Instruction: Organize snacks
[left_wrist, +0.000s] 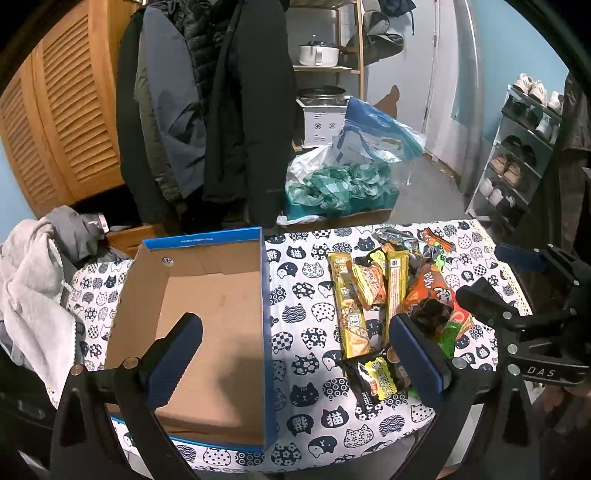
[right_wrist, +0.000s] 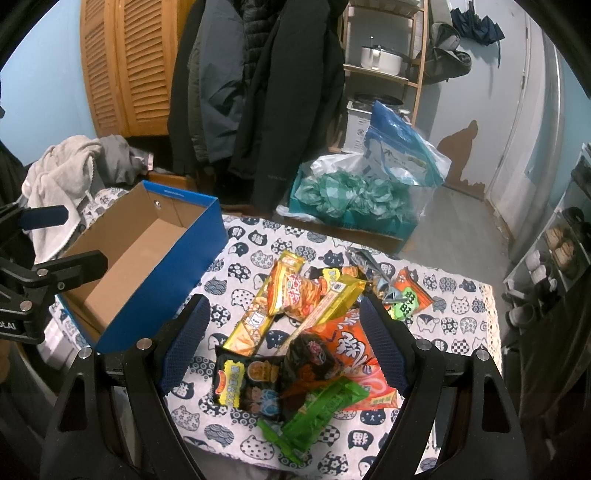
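Under the left gripper (left_wrist: 295, 354), jaws released and holding nothing, a cardboard box (left_wrist: 207, 314) with blue outer walls sits at 9 o'clock, snack packets (left_wrist: 373, 295) heaped at 3 o'clock on the cat-print tablecloth (left_wrist: 310, 295); "DAS" marks the right gripper (left_wrist: 517, 317). From the right wrist, the right gripper (right_wrist: 284, 343) gapes over yellow, orange, black and green wrappers with illegible print.

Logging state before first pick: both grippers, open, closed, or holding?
Left gripper: open, holding nothing, over the cardboard box edge.
Right gripper: open, holding nothing, above the snack pile.
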